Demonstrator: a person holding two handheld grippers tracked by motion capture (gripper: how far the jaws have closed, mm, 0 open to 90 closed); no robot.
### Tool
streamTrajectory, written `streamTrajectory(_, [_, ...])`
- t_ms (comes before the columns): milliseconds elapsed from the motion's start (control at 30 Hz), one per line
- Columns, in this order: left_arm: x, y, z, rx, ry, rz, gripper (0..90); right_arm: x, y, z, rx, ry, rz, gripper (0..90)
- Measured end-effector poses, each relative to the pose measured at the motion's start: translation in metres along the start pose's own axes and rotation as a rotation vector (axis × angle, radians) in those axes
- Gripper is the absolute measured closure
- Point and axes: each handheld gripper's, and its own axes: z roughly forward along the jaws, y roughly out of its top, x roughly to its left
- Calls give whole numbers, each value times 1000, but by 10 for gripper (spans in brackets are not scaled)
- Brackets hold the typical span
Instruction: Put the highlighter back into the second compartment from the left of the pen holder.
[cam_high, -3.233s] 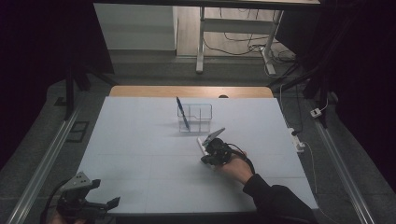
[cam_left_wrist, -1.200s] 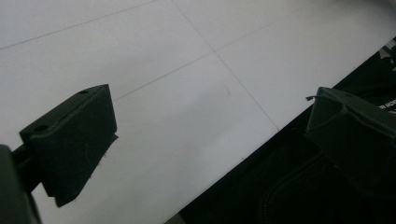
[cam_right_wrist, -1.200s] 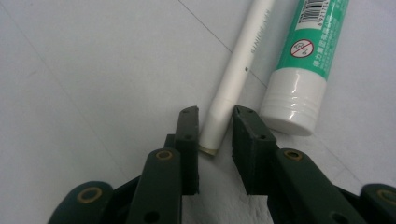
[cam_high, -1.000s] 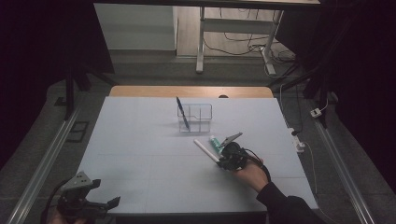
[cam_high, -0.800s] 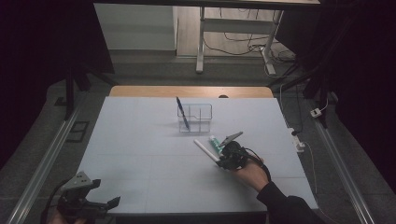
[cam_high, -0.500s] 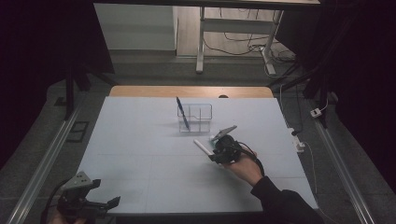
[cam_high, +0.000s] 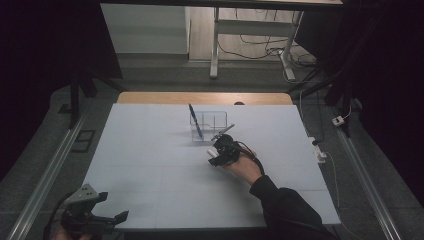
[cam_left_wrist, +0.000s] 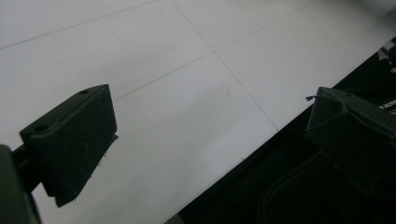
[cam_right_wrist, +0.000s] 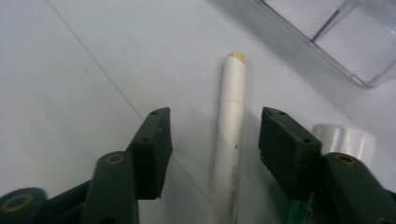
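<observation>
On white table, white marker lies lengthwise between right tool's just-opening, unclenched jaws, tip toward clear organizer

A white pen lies on the pale grey table; a blue pen stands in the clear holder.

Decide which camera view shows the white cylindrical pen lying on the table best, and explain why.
The right gripper view: the white cylindrical pen lies close up, lengthwise between the open right tool. In the high view it is a small white sliver at that tool.
</observation>
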Motion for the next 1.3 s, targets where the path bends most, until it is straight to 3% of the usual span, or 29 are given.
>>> streamTrajectory(233, [0,0,0,0,0,-2,18,-1,11,9,18,-9,-17,395])
streamTrajectory(367, [0,0,0,0,0,-1,18,-2,16,9,44,-40,-64,513])
streamTrajectory(567, [0,0,0,0,0,0,19,-1,18,8,53,-30,-60,755])
streamTrajectory(833, [0,0,0,0,0,3,19,2,19,8,55,-34,-3,786])
streamTrajectory(1033, [0,0,0,-1,0,3,20,2,19,3,-31,-27,6,788])
streamTrajectory(1300, [0,0,0,-1,0,5,20,4,28,-23,-181,-8,-1,788])
